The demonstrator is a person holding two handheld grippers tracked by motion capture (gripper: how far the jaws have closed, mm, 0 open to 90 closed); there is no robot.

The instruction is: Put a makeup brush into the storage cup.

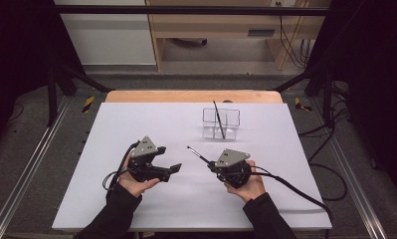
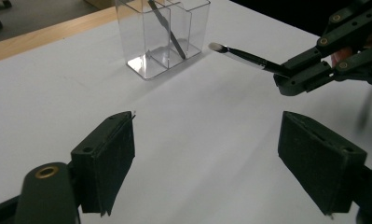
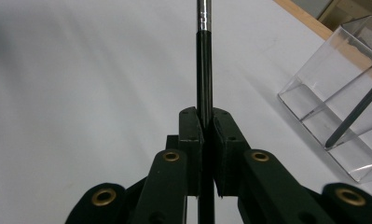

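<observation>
A thin black makeup brush (image 1: pixel 198 154) with a silver ferrule and pale tip is clamped in my right gripper (image 1: pixel 213 164), pointing up and left over the white table. In the right gripper view the brush handle (image 3: pixel 204 65) runs straight up between the shut jaws. The left gripper view shows the brush (image 2: pixel 246 57) held by the right gripper (image 2: pixel 291 79). My left gripper (image 1: pixel 175 169) is open and holds nothing, its pads (image 2: pixel 111 158) wide apart above bare table. A clear divided organiser (image 1: pixel 221 123) stands farther back with another dark brush (image 1: pixel 218 119) leaning inside it.
The white tabletop (image 1: pixel 136 124) has a wooden strip (image 1: pixel 193 96) along its far edge. Cables trail from both grippers, the right one (image 1: pixel 295 191) toward the front right corner. In the left gripper view the organiser (image 2: pixel 162 35) stands ahead of the left jaws.
</observation>
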